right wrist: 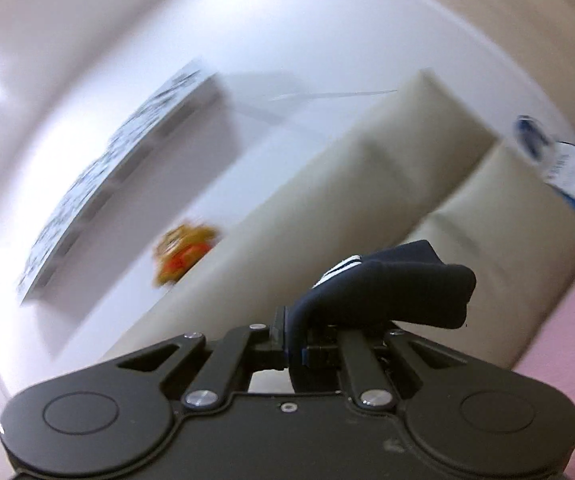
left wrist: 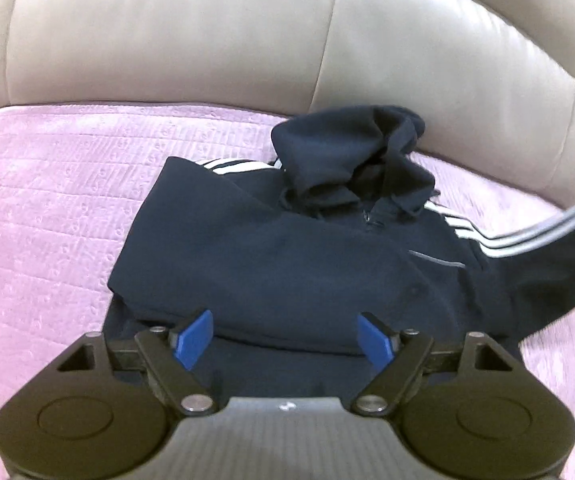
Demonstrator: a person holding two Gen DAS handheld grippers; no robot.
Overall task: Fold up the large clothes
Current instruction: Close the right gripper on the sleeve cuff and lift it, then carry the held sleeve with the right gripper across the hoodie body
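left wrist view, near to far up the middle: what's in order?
left gripper with open jaws → folded navy jacket body → bunched hood → beige sofa backrest

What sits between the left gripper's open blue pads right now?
Only the navy jacket below; the left gripper hovers open over its folded hem, left wrist view.

The jacket (left wrist: 287, 264) is showing dark navy, with three white stripes (left wrist: 463, 232) running along its sleeve and a thin grey line on its chest. The quilted cover (left wrist: 47, 208) under it is showing pale pink with a faint stitched pattern. The sofa back (left wrist: 167, 40) is looking cream-beige. The left gripper (left wrist: 285, 338) is wearing bright blue fingers (left wrist: 195, 338) on a black body. A blurred orange-and-yellow object (right wrist: 183, 254) is glowing against the white wall (right wrist: 287, 20).
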